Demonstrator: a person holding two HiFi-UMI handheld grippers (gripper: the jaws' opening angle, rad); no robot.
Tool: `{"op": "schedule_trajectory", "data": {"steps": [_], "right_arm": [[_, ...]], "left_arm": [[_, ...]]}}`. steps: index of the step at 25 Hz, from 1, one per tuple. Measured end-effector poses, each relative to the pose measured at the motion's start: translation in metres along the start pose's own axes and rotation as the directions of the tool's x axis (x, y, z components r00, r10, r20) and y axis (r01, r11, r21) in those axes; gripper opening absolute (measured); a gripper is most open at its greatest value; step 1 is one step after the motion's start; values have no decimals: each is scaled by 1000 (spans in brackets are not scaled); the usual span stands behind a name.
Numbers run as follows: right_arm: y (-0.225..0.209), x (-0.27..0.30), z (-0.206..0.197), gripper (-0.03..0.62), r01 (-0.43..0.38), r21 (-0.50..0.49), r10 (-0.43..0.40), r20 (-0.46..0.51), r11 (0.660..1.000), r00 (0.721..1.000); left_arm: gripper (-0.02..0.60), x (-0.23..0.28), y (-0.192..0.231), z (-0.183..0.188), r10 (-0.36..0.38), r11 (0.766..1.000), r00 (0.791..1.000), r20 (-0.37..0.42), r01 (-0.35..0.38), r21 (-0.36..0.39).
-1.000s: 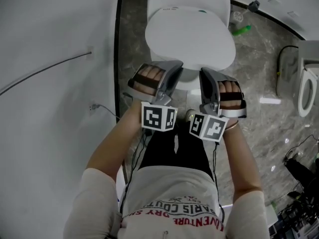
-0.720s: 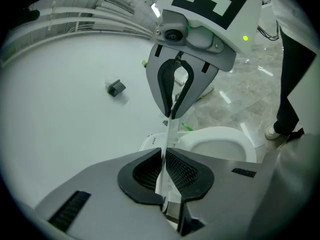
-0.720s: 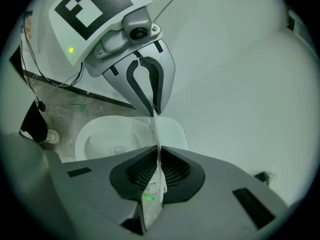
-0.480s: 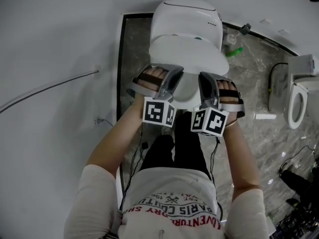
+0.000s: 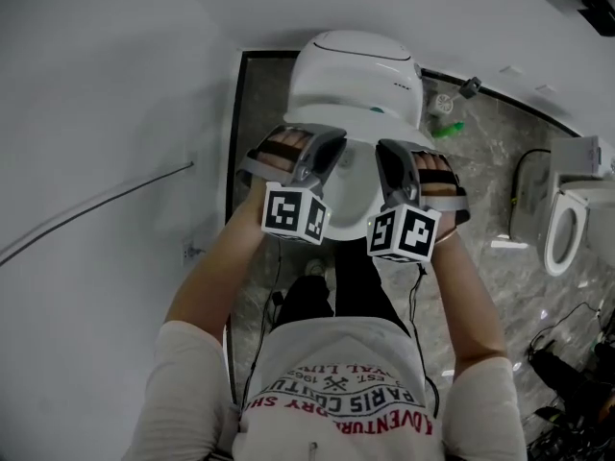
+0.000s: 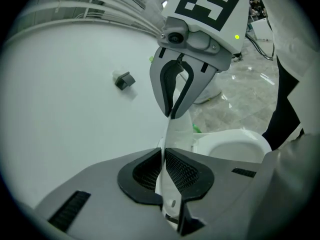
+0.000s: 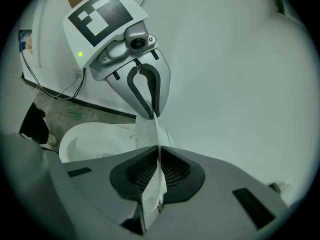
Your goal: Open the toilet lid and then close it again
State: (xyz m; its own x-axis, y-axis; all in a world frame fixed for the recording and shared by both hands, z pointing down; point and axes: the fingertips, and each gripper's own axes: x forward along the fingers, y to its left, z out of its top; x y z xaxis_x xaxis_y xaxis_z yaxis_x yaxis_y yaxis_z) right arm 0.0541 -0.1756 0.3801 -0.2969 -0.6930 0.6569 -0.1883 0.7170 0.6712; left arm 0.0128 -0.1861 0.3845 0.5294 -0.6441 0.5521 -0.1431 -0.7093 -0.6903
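The white toilet lid (image 5: 356,104) is tilted up off the seat (image 5: 351,188), and both grippers grip its front edge. My left gripper (image 5: 330,147) is shut on the lid's thin edge (image 6: 176,129); its jaws have just been closing, with that edge between the pads (image 6: 180,170). My right gripper (image 5: 387,154) is shut on the same edge (image 7: 150,134), a little to the right. The left gripper view shows the right gripper (image 6: 172,113) clamped further along the edge, and the right gripper view shows the left gripper (image 7: 150,115) the same way. The open seat ring (image 7: 95,139) lies below.
A white wall with a cable (image 5: 96,209) runs along the left. On the marble floor to the right are a green bottle (image 5: 448,129) and a second toilet (image 5: 567,224). Dark equipment (image 5: 567,382) sits at the bottom right. The person's legs stand right in front of the bowl.
Both grippers have risen and moved toward the tank with the lid's edge in them. The lid has swung from flat to tilted up, uncovering the seat and bowl.
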Motion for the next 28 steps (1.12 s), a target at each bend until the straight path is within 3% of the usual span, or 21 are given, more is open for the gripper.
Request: {"op": "schedule_trajectory", "data": {"steps": [6,17,28], "right_arm": [[-44,22,-5,29,-95,19,94,38,995,995],[-113,75,-19,31,-105,3,104,94,994,990],[-151,122,-32,31,-101,18,98,100,995,990]], "left_arm": [[35,27,41,-1,-22,1000,999,-39,22,-6],[49,87,106,-15,15,999,996,-93,-18,-31],[52,133,141,-33,30,997,993,-118,-39,-71]]}}
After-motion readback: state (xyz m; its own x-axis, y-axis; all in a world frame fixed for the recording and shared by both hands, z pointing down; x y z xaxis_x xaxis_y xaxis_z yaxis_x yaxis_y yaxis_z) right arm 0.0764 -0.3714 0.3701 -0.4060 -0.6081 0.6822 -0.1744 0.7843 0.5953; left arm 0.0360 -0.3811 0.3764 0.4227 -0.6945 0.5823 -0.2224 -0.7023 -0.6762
